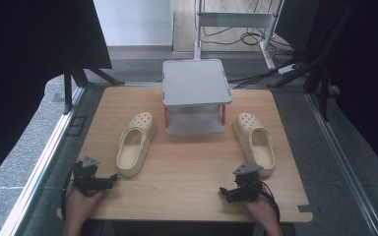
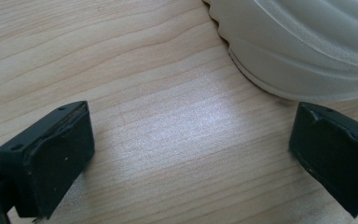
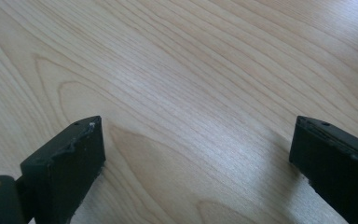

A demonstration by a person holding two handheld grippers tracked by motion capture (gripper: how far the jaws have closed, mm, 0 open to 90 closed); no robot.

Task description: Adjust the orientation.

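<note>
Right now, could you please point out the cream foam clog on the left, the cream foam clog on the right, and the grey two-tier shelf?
Left cream foam clog point(image 1: 136, 142), high view, on its footbed.
Right cream foam clog point(image 1: 256, 137), high view, on its footbed.
Grey two-tier shelf point(image 1: 195, 81), high view, on its top board.

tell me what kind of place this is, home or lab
Most likely a lab recording bay: a bare wooden table flanked by black curtains, with loose cables on the floor behind, and staged clogs beside a small grey shelf.
</note>
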